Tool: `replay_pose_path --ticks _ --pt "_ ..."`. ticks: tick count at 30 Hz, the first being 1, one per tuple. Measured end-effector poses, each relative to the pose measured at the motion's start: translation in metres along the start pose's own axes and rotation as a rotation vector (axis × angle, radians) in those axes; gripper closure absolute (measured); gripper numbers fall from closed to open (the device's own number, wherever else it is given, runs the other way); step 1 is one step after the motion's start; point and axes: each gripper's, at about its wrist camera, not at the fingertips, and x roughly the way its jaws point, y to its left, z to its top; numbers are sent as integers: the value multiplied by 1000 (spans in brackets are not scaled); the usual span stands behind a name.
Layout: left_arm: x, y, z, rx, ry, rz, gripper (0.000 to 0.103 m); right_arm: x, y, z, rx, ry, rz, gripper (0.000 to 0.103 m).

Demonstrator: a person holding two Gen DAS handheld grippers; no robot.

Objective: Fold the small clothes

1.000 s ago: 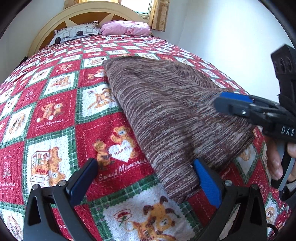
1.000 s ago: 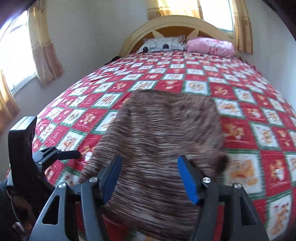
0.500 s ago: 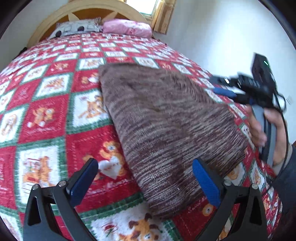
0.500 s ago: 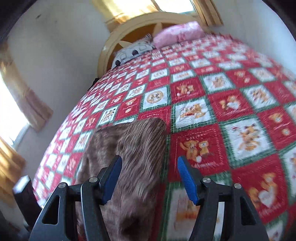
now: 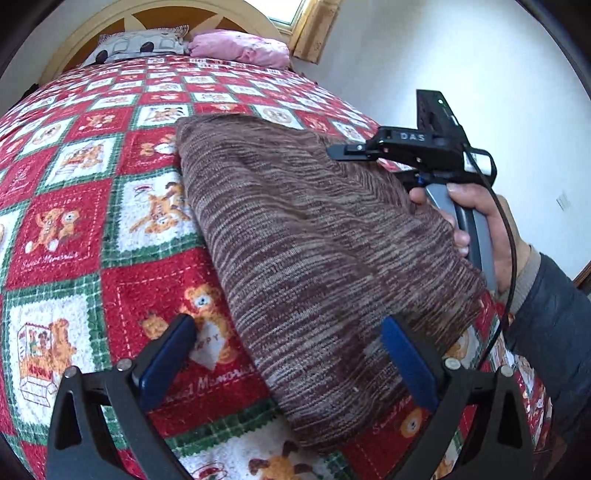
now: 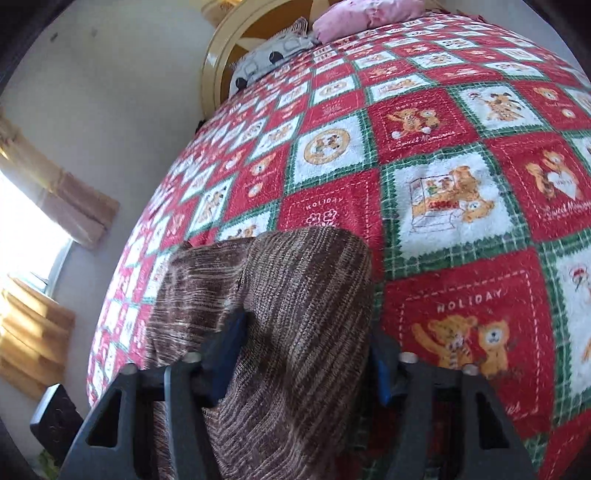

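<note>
A brown striped knit garment (image 5: 306, 236) lies folded on the red and green bear-pattern blanket (image 5: 74, 206). My left gripper (image 5: 288, 358) is open above the garment's near left edge and holds nothing. My right gripper (image 6: 306, 347) is open with a fold of the garment (image 6: 295, 295) between its blue fingers (image 6: 225, 343); the fabric is draped over them. In the left wrist view the right gripper (image 5: 334, 152) shows side-on at the garment's right edge, held by a hand.
Two pillows, one grey-patterned (image 5: 136, 44) and one pink (image 5: 240, 50), lie at the wooden headboard (image 5: 110, 18). A white wall (image 5: 461, 55) runs along the bed's right side. Curtained windows (image 6: 40, 206) are on the other side.
My right gripper swung to the garment's right edge and went down into it, so fabric now sits between its fingers. My left gripper moved slightly closer and stayed open.
</note>
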Motion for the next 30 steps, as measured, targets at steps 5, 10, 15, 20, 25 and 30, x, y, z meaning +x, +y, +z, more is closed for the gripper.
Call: replay_pose_path --ticks 5,10,15,20,25,30 --pt "1 -2 -4 -8 20 -42 45 -2 3 -6 -4 10 43 75" --pt "-7 -1 -1 -14 -2 -28 70 -11 26 -14 -65 -38 -39 78" --pt "-33 -6 -2 44 -30 2 89 -34 61 -17 -140 -99 -48 78" --pt "-63 -4 -7 51 -63 -2 94 -41 94 -19 -198 -113 -65 79" --pt "-76 -5 -11 71 -100 16 103 -44 116 -18 -199 -131 -61 80" --pt "-62 11 -12 -36 -97 -11 75 -41 111 -18 -179 -120 -106 80"
